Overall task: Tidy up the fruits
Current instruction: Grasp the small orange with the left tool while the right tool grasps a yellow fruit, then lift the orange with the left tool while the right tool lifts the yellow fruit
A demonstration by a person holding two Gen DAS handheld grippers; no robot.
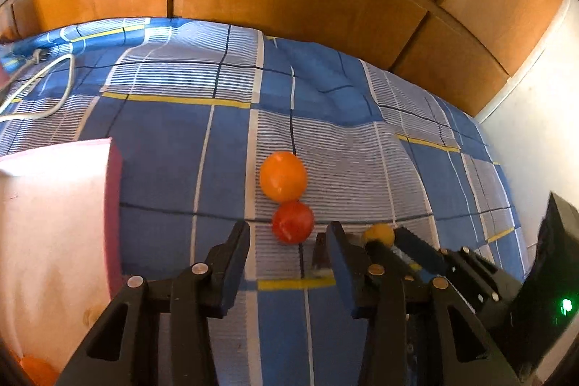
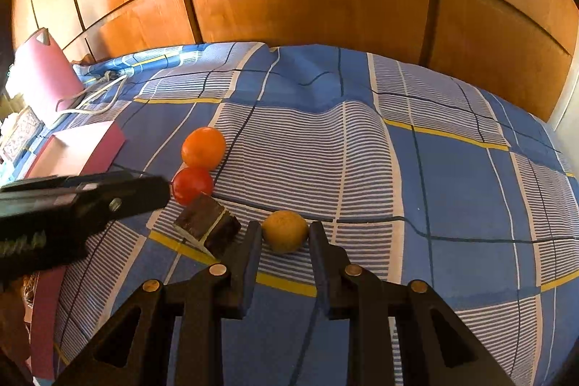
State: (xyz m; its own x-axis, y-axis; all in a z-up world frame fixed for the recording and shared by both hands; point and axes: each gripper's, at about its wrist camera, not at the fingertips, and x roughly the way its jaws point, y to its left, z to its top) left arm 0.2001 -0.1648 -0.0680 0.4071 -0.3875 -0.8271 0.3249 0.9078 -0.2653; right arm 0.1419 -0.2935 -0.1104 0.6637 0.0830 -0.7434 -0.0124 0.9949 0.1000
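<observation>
On the bed (image 2: 452, 169), spread with a blue, white and yellow checked cover, three round fruits lie in a loose group in front of a wall of wooden cupboard doors (image 2: 325, 6). The orange fruit (image 2: 203, 147) sits farthest, touching the red fruit (image 2: 192, 185) just nearer, and the yellow fruit (image 2: 285, 230) lies nearer still and to the right, apart from both. The right gripper (image 2: 285, 234) has its fingers set narrowly on either side of the yellow fruit, close against it; whether they press it I cannot tell. The left gripper (image 1: 287, 232) stands just near of the red fruit (image 1: 292, 221), with the orange fruit (image 1: 283, 175) beyond; its fingers are spread wide and hold nothing. From that view the yellow fruit (image 1: 379, 234) shows to the right, between the other gripper's fingers. A pink open box (image 1: 54, 223) stands at the left on the bed, with something orange blurred low in its near corner. A white cable (image 2: 97, 96) lies at the far left of the cover.
</observation>
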